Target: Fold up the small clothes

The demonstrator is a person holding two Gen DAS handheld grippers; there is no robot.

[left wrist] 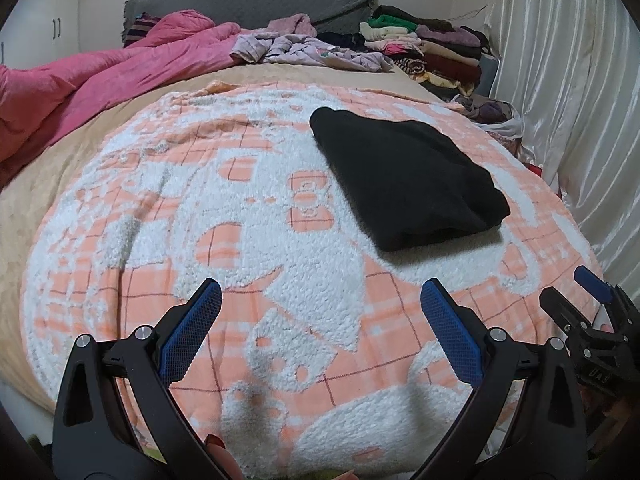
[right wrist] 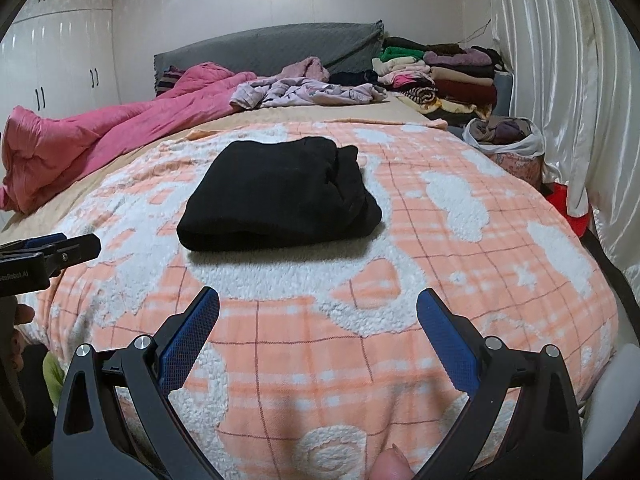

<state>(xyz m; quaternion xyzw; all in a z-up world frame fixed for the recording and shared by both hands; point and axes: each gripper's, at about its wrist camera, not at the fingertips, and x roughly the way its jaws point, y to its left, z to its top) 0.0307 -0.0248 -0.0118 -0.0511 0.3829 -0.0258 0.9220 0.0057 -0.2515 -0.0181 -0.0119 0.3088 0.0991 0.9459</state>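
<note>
"SenRobot AI" on left tongs (right wrist: 52, 250)

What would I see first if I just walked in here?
A folded black garment lies in the middle of the orange-and-white blanket. A crumpled pink quilt sits at the far left, and a stack of folded clothes at the far right. The left gripper and right gripper are open, holding nothing.

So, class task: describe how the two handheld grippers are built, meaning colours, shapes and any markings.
Both the left gripper and the right gripper have glossy black plastic arms with teardrop cut-outs and silver round pivot screws. Their fingers carry blue pads with a fine mesh texture. White lettering marks the left gripper's body in the right wrist view.
</note>
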